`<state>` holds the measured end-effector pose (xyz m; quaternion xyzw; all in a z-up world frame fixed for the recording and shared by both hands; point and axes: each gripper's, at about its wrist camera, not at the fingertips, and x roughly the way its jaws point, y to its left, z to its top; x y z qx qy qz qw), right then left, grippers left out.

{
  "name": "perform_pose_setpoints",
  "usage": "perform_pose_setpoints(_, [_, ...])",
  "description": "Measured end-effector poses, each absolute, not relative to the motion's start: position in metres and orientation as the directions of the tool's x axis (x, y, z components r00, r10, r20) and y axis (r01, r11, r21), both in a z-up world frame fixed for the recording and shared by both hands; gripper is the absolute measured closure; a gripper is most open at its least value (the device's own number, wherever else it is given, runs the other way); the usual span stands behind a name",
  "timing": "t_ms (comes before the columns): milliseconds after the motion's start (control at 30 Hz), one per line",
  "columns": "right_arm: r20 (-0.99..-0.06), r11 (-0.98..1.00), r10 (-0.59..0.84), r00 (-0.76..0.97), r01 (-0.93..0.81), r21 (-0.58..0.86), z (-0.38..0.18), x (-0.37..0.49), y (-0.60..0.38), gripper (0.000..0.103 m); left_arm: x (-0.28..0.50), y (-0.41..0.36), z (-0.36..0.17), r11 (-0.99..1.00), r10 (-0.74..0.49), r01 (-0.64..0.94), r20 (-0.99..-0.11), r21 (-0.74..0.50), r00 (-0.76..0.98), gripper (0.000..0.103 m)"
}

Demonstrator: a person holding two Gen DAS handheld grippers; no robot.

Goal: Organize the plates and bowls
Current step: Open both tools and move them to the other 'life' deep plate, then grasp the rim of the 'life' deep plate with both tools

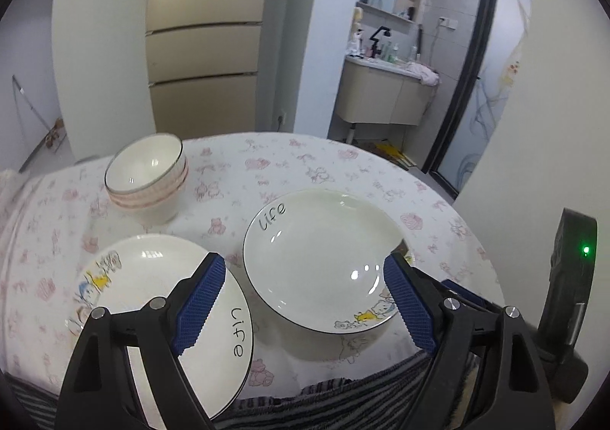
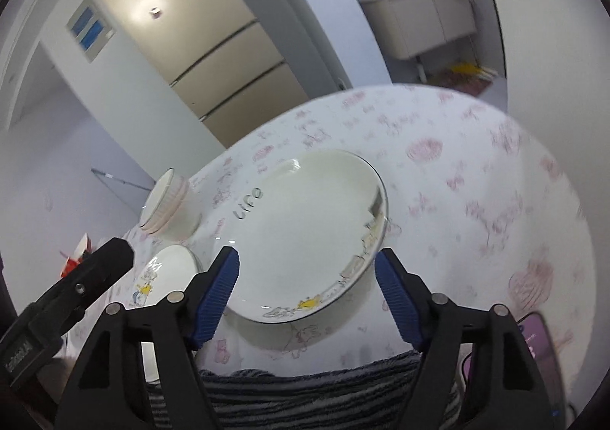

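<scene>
Both grippers are released, grasping nothing; left gripper (image 1: pixel 301 300) hides part of the near-left plate (image 1: pixel 152 285); right gripper (image 2: pixel 307 294) straddles the blurred deep plate (image 2: pixel 305 235); stacked bowls (image 1: pixel 146 178) sit far left.

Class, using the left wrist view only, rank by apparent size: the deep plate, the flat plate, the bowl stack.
1. Deep plate and flat plate: look alike; the flat plate lies nearer and is partly hidden, so no ranking.
2. Bowl stack: smallest, though farthest.

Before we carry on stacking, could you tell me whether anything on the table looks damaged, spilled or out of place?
Nothing stands out: the stacked bowls sit upright, and both plates lie flat, apart and unbroken on the tablecloth.
</scene>
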<state>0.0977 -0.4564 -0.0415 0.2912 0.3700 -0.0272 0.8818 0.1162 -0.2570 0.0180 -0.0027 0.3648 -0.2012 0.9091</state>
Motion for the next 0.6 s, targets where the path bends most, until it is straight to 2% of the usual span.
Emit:
perform_pose_setpoints(133, [-0.705,0.802,0.159,0.691,0.326,0.501,-0.063,0.105,-0.468,0.038,0.122,-0.251,-0.005,0.927,-0.372,0.303,-0.639,-0.221,0.673,0.016])
perform_pose_setpoints(267, [-0.686,0.739,0.232,0.689,0.334,0.585,-0.08,0.105,-0.481,0.042,0.13,-0.26,-0.033,0.926,-0.372,0.311,-0.662,-0.214,0.65,0.016])
perform_pose_setpoints(367, [-0.67,0.721,0.288,0.684,0.305,0.622,-0.091,0.107,-0.482,0.049,0.13,-0.26,-0.046,0.936,-0.349,0.292,-0.645,-0.198,0.679,0.016])
perform_pose_setpoints(433, [-0.676,0.706,0.32,0.663,0.308,0.637,-0.1,0.11,-0.481,0.059,0.136,-0.26,-0.053,0.927,-0.37,0.302,-0.666,-0.221,0.648,0.023])
perform_pose_setpoints(567, [-0.664,0.709,0.321,0.675,0.293,0.641,-0.099,0.11,-0.479,0.06,0.14,-0.252,-0.061,0.932,-0.361,0.262,-0.676,-0.249,0.642,0.025])
perform_pose_setpoints(600, [-0.67,0.713,0.319,0.671,0.296,0.636,-0.1,0.111,-0.478,0.065,0.14,-0.251,-0.062,0.933,-0.359,0.255,-0.678,-0.253,0.642,0.027])
